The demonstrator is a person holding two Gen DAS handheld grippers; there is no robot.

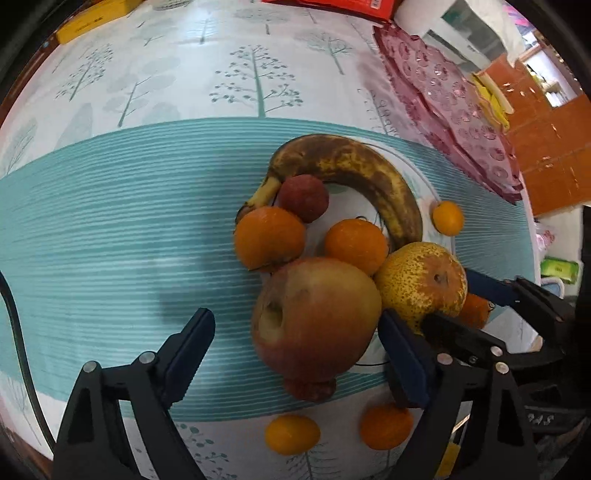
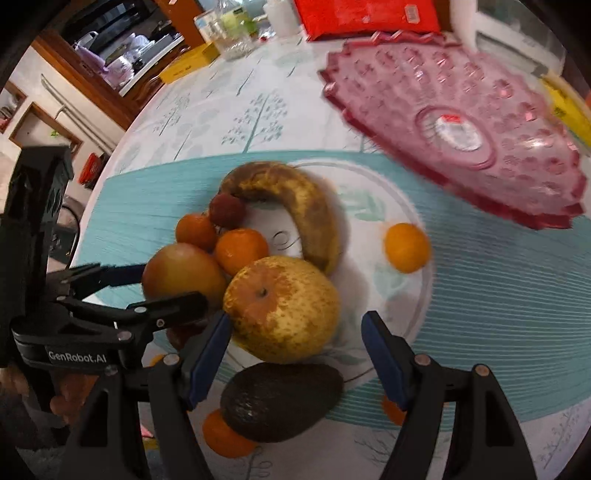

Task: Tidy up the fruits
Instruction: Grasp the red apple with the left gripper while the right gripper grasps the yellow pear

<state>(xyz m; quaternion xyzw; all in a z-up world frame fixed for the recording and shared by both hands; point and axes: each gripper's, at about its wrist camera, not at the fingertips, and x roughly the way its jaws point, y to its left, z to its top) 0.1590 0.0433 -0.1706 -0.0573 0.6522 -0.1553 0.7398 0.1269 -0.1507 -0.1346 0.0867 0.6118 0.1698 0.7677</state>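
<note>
Both grippers open over the fruit pile.
Left gripper (image 1: 295, 347) straddles the apple (image 1: 314, 317); right gripper (image 2: 295, 347) straddles the pear (image 2: 282, 308), and only its view shows the avocado (image 2: 280, 400) below.

I'm looking at a home dining area: a tree-print tablecloth (image 1: 184, 92), pink glass dish (image 2: 461, 125), jars (image 2: 232, 29) and wooden shelving (image 2: 110, 55) beyond.

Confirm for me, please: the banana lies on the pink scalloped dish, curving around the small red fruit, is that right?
Not quite. The banana lies on the white plate, still curving around the small red fruit. The pink scalloped dish sits apart and holds no fruit, as the right wrist view shows.
</note>
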